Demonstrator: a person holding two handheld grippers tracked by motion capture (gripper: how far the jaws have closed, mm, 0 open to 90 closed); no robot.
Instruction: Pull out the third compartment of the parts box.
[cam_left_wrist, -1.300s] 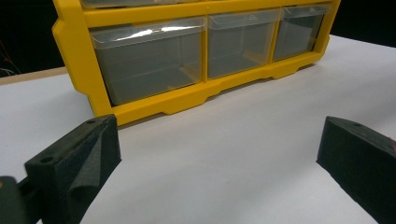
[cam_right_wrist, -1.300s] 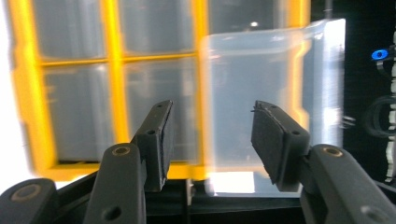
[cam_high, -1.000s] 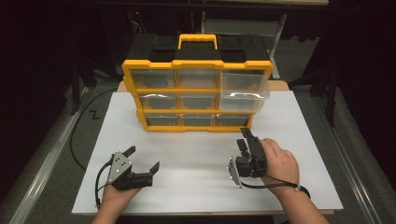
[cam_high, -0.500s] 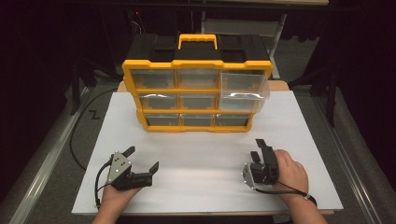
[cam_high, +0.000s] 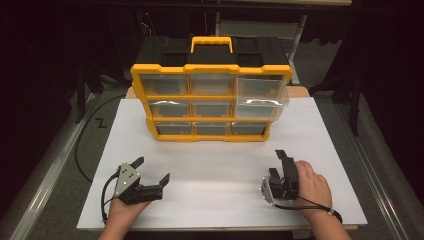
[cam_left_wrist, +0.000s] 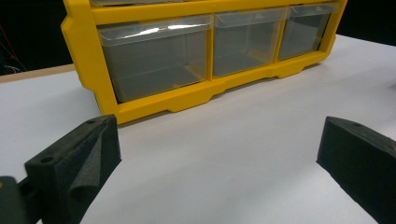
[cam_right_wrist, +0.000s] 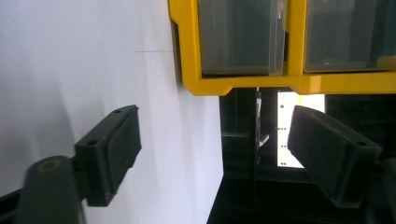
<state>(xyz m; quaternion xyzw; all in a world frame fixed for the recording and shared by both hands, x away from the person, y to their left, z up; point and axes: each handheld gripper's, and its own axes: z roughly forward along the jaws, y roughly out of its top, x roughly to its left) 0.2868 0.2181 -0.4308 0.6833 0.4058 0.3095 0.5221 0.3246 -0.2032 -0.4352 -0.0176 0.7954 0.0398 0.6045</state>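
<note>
Right gripper (cam_high: 280, 166) dropped back toward the near edge of the bench (cam_high: 210, 165), and its jaws have just been opening (nothing between them). Left gripper (cam_high: 151, 170) sits wide and empty too. Yellow organizer (cam_high: 210, 97) stands farther back, well apart from both, upper right drawer (cam_high: 262, 94) pulled out.

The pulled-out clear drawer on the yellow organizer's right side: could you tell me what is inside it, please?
The clear drawer juts forward from the yellow organizer. Through its front nothing inside is visible; glare covers part of it, so small items could be missed.
</note>
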